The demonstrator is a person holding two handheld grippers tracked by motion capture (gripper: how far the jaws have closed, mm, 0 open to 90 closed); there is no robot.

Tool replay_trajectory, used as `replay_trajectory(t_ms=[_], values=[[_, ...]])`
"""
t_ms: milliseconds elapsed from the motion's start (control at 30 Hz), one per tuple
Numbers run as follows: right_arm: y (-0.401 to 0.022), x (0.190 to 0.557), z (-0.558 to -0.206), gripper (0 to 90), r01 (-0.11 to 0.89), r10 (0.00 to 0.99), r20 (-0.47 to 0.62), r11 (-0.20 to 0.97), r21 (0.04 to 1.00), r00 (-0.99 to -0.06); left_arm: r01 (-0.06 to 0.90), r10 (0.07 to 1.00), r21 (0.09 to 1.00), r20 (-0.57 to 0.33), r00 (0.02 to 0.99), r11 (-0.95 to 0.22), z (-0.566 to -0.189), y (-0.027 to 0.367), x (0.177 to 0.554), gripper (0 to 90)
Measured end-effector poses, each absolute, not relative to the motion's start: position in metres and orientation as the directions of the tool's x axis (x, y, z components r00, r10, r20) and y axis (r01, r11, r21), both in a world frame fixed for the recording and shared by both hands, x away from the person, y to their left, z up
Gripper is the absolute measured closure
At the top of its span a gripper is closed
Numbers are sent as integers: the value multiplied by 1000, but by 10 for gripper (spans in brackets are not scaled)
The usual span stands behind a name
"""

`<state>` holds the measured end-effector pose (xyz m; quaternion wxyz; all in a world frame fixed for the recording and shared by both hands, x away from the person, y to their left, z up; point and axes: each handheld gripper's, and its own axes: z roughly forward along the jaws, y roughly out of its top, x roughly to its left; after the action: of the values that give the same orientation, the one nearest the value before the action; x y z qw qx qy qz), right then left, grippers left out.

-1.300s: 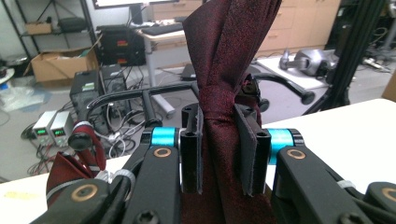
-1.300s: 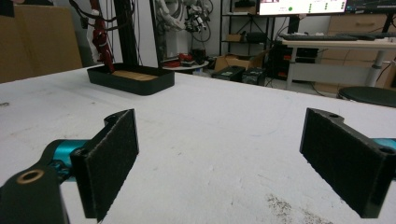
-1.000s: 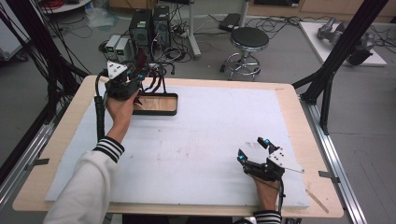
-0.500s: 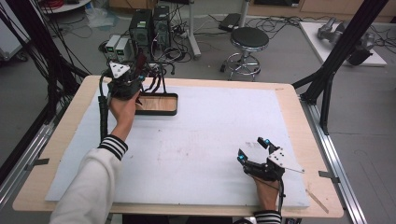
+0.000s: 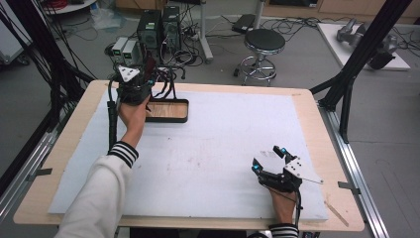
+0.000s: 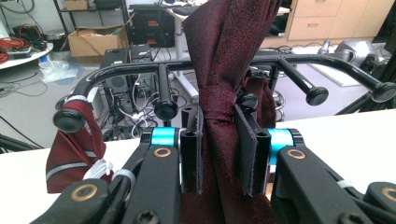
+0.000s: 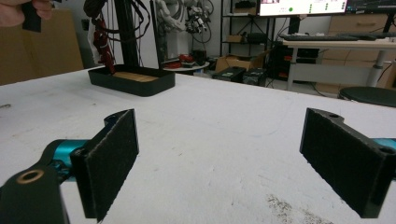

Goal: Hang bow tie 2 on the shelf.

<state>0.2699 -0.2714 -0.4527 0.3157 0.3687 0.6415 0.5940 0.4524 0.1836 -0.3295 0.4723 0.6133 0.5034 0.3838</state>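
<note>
In the left gripper view, my left gripper point(image 6: 219, 127) is shut on a dark red tie point(image 6: 229, 46) that runs up between its pads. Just beyond it is a black rack point(image 6: 130, 70) with knobbed pegs; a red striped tie point(image 6: 70, 151) hangs on its left peg. From the high view, the left gripper point(image 5: 141, 79) holds the tie point(image 5: 148, 65) at the rack point(image 5: 166, 82), which stands in a black tray point(image 5: 179, 118) with a wooden floor. My right gripper point(image 5: 268, 157) rests open on the white sheet at the front right, its jaws point(image 7: 219, 154) wide apart with nothing between them.
A white sheet point(image 5: 223, 139) covers the wooden table point(image 5: 317, 124). The tray point(image 7: 133, 80) and rack post point(image 7: 123, 32) stand far off in the right gripper view. Beyond the table are a black stool point(image 5: 265, 42), computer cases point(image 5: 158, 29) and floor cables. Black frame struts flank both sides.
My left gripper with the tie has edged slightly farther up toward the rack. The right gripper has stayed in place.
</note>
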Motion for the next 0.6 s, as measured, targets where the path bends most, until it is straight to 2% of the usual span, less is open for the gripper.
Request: replay_trajectory(t_ms=[600], values=[[-272,270,-453,109,96,848,30,25,995,-529,268,982,961,10,190,-62,-333,183,456,725]])
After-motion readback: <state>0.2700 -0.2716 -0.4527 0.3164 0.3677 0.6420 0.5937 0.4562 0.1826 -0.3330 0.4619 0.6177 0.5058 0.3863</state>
